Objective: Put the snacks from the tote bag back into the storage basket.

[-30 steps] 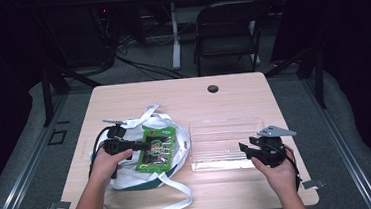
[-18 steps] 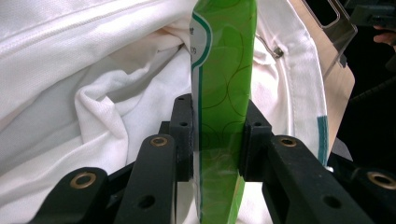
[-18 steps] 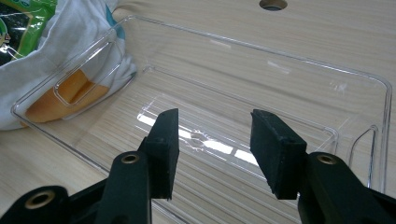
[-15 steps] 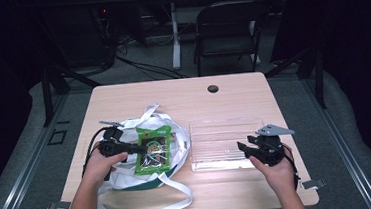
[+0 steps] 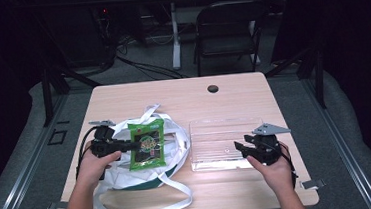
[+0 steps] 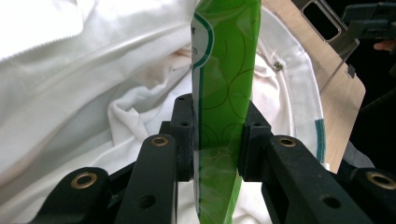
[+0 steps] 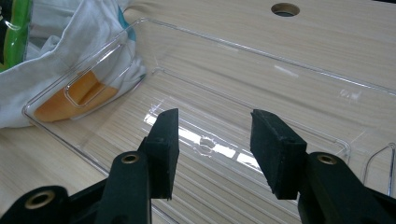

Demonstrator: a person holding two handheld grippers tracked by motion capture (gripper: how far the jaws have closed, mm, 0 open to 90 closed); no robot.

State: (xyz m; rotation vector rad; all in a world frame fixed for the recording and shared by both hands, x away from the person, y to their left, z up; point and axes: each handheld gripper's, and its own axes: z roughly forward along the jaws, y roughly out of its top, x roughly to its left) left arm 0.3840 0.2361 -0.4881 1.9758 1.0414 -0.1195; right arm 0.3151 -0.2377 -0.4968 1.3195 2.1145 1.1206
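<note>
Green packet point(image 5: 147, 143), white bag point(image 5: 128, 171), clear tray point(image 5: 226, 144)

The packet is showing bright green with thin circle outlines and a dark patterned panel; the bag is showing a teal band; the black tools are sitting over a pale woodgrain surface point(image 5: 182, 92).

A light wooden table point(image 5: 183, 97) fills the middle of the high view, with a small round dark hole point(image 5: 213, 89) near its far edge. Beyond it a black chair point(image 5: 227, 28) stands on grey carpet, beside a white post point(image 5: 174, 35) that rises from a base. Dark cables point(image 5: 145, 70) trail across the floor behind the table, and black frame legs point(image 5: 53, 79) stand at the left
</note>
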